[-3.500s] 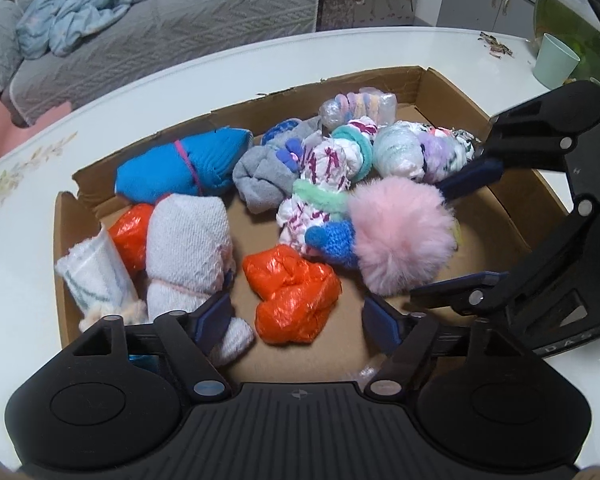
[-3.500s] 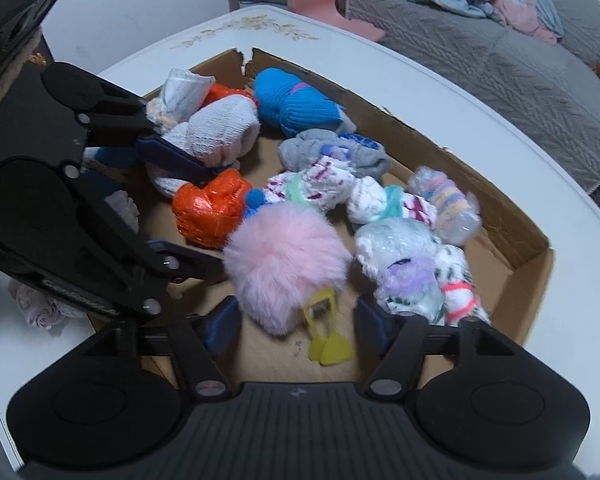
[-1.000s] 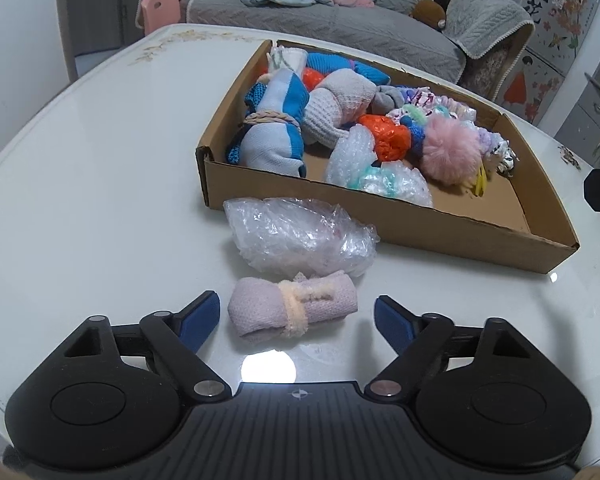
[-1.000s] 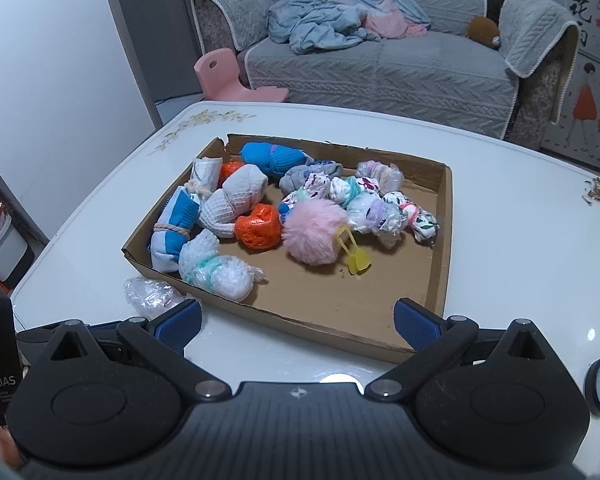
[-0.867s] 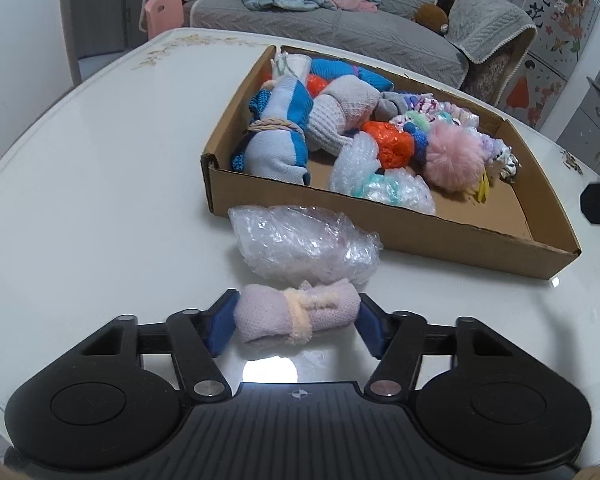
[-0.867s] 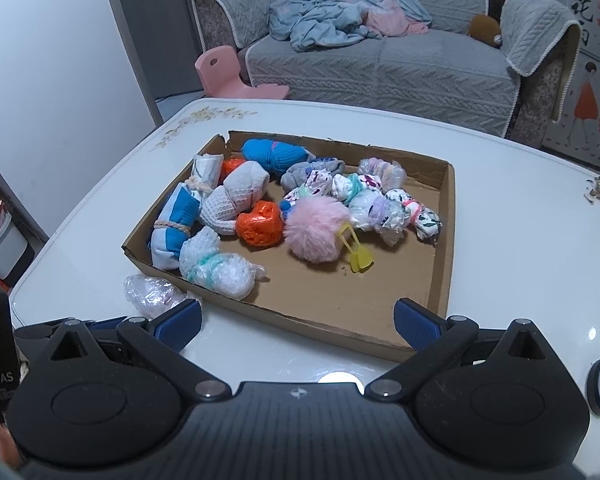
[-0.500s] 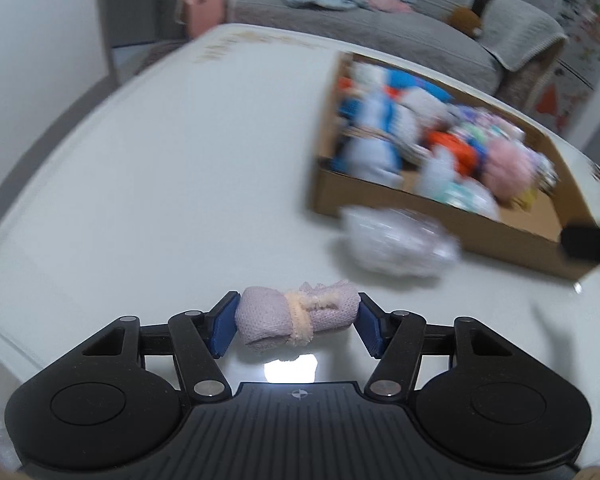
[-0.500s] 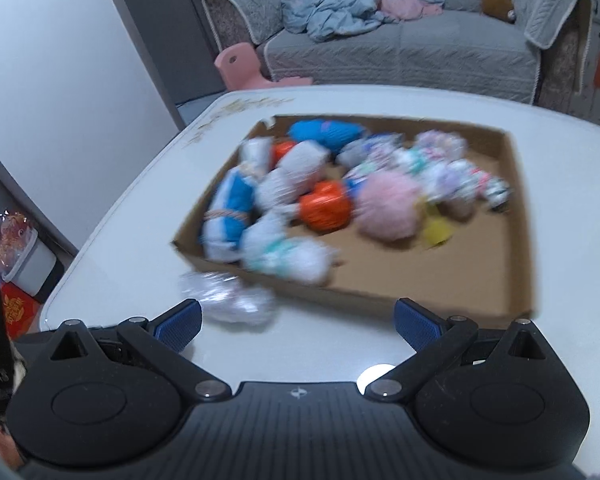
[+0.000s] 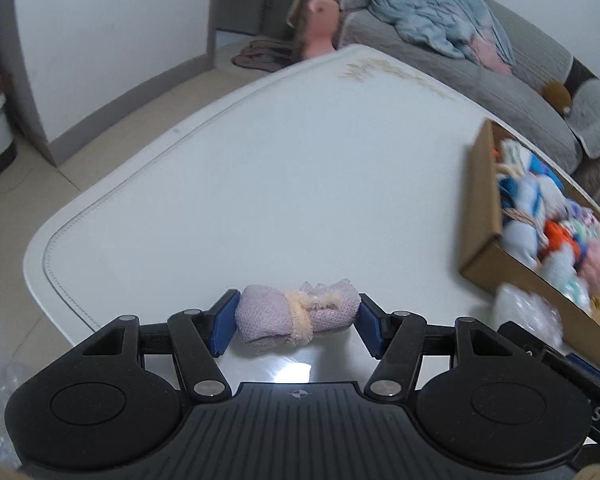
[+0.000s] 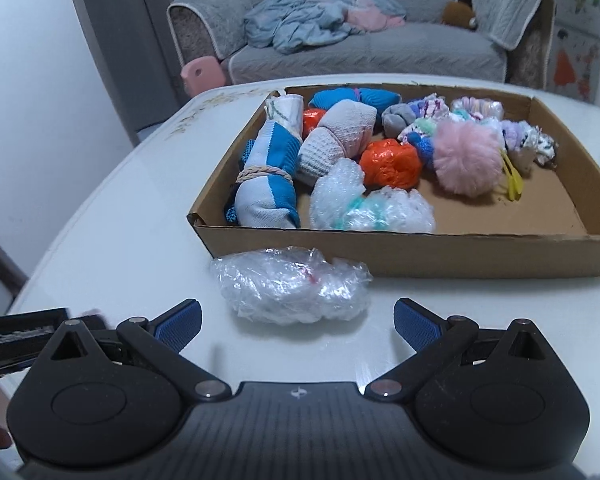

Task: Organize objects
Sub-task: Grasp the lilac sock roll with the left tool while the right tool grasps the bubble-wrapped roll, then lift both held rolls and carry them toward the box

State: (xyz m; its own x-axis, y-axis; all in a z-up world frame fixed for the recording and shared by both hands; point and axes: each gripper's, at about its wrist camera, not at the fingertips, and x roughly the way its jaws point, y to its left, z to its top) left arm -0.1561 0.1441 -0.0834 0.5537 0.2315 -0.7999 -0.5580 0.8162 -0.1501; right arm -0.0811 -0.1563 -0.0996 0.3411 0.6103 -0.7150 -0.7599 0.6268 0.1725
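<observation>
My left gripper (image 9: pixel 296 326) is shut on a rolled lilac sock (image 9: pixel 296 318) tied with a cream band, held above the white table (image 9: pixel 300 184). My right gripper (image 10: pixel 296 322) is open, low over the table, with a crumpled clear plastic bundle (image 10: pixel 294 284) lying between and just beyond its fingers. The cardboard box (image 10: pixel 400 254) behind the bundle holds several rolled socks, a bubble-wrap bundle (image 10: pixel 364 204), an orange bundle (image 10: pixel 390 164) and a pink pompom (image 10: pixel 466 158). The box also shows at the right of the left wrist view (image 9: pixel 480 216).
The table's rounded edge (image 9: pixel 60 248) is close on the left, with floor below. A grey sofa (image 10: pixel 380 48) with blue clothes and a pink child chair (image 10: pixel 202 74) stand beyond the table. The left gripper's body (image 10: pixel 24 340) shows at the lower left of the right wrist view.
My left gripper closed on the lilac sock, lifted it and swung left, away from the box. My right gripper moved down and closer to the clear plastic bundle.
</observation>
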